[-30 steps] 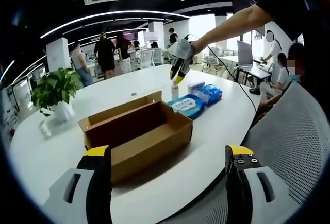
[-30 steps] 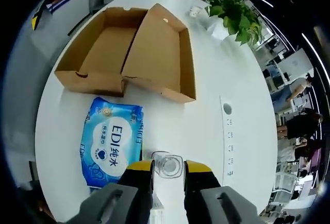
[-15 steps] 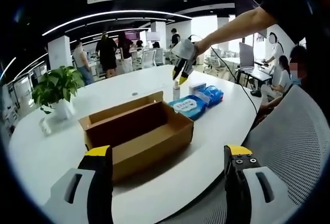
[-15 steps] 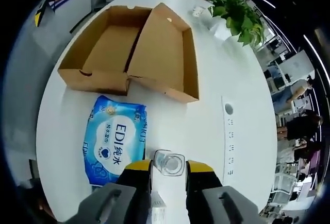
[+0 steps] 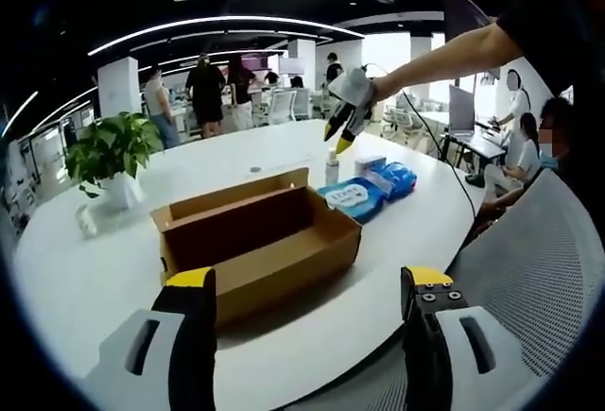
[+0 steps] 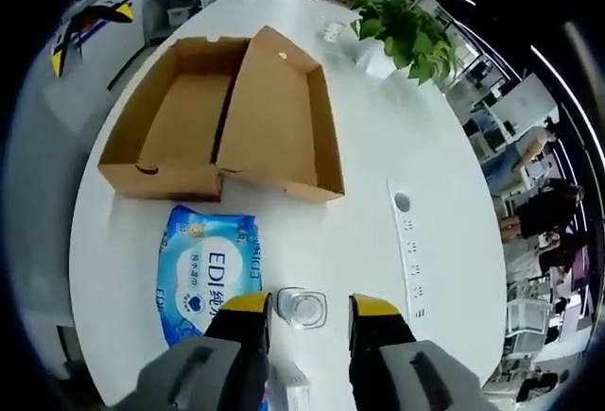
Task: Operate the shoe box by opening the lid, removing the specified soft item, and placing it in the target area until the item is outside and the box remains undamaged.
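The left gripper (image 5: 307,312) is held low at the near table edge, jaws wide apart and holding nothing, apparently parked clear of the work. Beyond it the shoe box (image 5: 255,241) is seen lying open on the white table (image 5: 85,279), its lid folded back flat. Further right, the right gripper (image 5: 342,132) is held above a small clear bottle (image 5: 332,162), beside the blue wet wipes pack (image 5: 352,196), which lies outside the box and just beside it; this soft item is judged to have been set down in its target area.

In the right gripper view, looking down, the box (image 6: 222,128) is shown to be hollow in both halves, which the left gripper view cannot confirm. The right gripper's (image 6: 304,307) jaws are parted to either side of the bottle (image 6: 302,307), with gaps visible, so no grip is made. The wipes pack (image 6: 206,274) lies to the left, its printed face legible. A potted plant (image 6: 397,38) stands beyond.
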A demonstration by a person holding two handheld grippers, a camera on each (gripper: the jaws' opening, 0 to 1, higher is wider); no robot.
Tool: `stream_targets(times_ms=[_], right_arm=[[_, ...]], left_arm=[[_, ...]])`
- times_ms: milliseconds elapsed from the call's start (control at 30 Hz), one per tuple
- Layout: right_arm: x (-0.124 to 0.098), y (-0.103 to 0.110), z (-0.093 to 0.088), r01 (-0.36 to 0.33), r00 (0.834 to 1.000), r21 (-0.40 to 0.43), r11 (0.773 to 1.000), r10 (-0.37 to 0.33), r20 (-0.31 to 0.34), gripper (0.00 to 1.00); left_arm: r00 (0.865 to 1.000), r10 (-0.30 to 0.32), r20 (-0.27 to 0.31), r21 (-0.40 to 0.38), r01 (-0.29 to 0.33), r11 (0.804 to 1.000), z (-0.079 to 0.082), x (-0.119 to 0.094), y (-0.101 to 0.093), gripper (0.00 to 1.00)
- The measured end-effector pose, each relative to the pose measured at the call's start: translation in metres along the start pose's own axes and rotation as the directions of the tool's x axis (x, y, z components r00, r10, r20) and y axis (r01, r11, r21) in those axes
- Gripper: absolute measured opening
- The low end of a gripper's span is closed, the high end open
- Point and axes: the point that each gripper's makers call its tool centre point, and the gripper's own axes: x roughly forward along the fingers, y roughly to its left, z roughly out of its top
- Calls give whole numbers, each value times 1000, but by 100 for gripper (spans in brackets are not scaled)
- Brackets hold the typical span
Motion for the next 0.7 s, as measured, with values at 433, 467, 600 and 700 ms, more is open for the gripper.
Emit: stream_targets(times_ms=[433, 467, 600, 700], right_arm=[[-2, -2, 12, 15, 998, 177, 984, -26, 62, 36], [-1, -2, 13, 12, 997, 189, 982, -26, 67, 36], [1, 0, 17, 5, 996, 234, 972, -25, 83, 35], [3, 3, 22, 2, 994, 277, 961, -32, 102, 35]], left_arm=[[995, 94, 35, -110, -90, 990, 13, -6, 41, 64], [994, 104, 38, -114, -99, 989, 13, -7, 44, 65], [989, 140, 37, -124, -135, 983, 14, -8, 60, 63], [985, 167, 35, -138, -161, 977, 13, -9, 72, 59]])
